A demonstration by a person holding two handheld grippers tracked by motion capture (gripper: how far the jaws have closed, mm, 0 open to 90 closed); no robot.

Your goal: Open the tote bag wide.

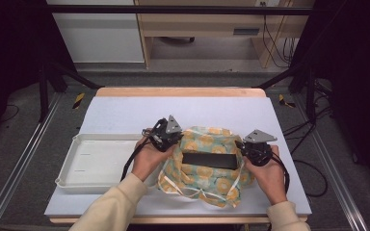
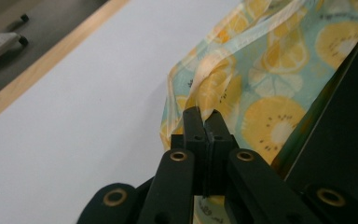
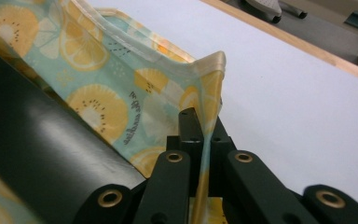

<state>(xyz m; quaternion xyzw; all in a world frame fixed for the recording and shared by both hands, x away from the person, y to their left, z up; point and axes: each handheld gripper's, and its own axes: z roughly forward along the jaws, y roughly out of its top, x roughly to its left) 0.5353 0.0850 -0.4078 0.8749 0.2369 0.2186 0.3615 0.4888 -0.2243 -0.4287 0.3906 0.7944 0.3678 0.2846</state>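
Observation:
A teal bag printed with yellow fruit slices [image 1: 207, 179] lies on the white mat, its mouth spread wide. A flat black box [image 1: 209, 160] rests across the opening. My left gripper [image 1: 178, 140] is shut on the bag's left rim; the left gripper view shows the jaws [image 2: 204, 116] pinching a fold of the fabric [image 2: 270, 79], with the black box [image 2: 349, 116] at the right. My right gripper [image 1: 243, 147] is shut on the right rim. In the right gripper view the cloth edge [image 3: 121, 79] runs between the jaws [image 3: 200, 125], and the box [image 3: 37, 144] lies to the left.
A shallow white tray [image 1: 77, 144] sits on the mat just left of the bag, under my left forearm. The white mat [image 1: 139, 113] covers a wood-edged table [image 1: 178, 91]. Dark frame posts stand at both far corners.

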